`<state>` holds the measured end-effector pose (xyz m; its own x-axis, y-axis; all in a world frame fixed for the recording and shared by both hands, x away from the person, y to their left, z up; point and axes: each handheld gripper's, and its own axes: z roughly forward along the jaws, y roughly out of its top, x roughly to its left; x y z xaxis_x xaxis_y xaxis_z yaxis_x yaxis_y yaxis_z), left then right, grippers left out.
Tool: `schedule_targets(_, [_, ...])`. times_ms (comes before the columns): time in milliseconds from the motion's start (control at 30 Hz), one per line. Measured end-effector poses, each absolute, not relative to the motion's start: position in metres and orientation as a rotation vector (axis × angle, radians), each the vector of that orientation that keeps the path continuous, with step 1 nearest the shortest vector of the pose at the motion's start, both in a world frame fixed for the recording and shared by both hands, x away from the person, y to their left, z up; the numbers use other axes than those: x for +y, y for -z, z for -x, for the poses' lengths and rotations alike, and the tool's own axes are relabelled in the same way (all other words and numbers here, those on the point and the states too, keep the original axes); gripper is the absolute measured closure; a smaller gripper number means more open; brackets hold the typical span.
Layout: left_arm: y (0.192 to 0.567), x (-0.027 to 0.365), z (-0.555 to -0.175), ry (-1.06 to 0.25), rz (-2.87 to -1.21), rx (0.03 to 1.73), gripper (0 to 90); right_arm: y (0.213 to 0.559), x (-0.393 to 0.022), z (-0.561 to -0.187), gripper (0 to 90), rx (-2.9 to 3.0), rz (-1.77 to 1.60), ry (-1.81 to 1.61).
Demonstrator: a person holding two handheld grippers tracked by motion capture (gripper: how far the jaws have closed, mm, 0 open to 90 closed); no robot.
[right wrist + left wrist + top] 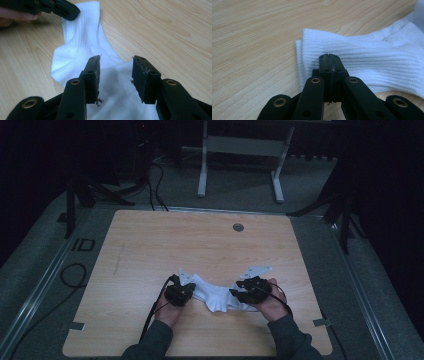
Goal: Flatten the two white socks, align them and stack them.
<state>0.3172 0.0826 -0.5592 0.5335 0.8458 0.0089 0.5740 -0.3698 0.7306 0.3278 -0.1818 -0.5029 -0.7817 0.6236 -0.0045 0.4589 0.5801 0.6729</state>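
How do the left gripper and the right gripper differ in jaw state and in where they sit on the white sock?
The left gripper has its jaws shut together, tips over the ribbed cuff end of the white sock; whether cloth is pinched cannot be told. The right gripper has its jaws apart, standing over the sock's foot end with nothing pressed between them. In the high view, the left sits at the sock's left end, the right at its right end. Both are black and hand-held.

Black tongs (192,293), brass-ringed screws; trailing cables; dark sleeves (291,340).
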Motion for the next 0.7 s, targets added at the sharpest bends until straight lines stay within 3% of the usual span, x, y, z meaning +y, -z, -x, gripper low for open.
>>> schedule_targets(367, [0.56,0.083,-0.317,-0.509,-2.085,1.141,89.8,0.51,-0.201,-0.33,58.3,2.543,-0.996,-0.968])
schedule_targets(500, [0.56,0.083,-0.316,-0.509,-2.083,1.142,89.8,0.512,-0.206,-0.331,65.2,2.543,-1.036,-0.972])
schedule_targets(700, [0.56,0.083,-0.316,-0.508,-2.083,1.142,89.8,0.522,-0.212,-0.332,66.8,2.542,-1.111,-0.915])
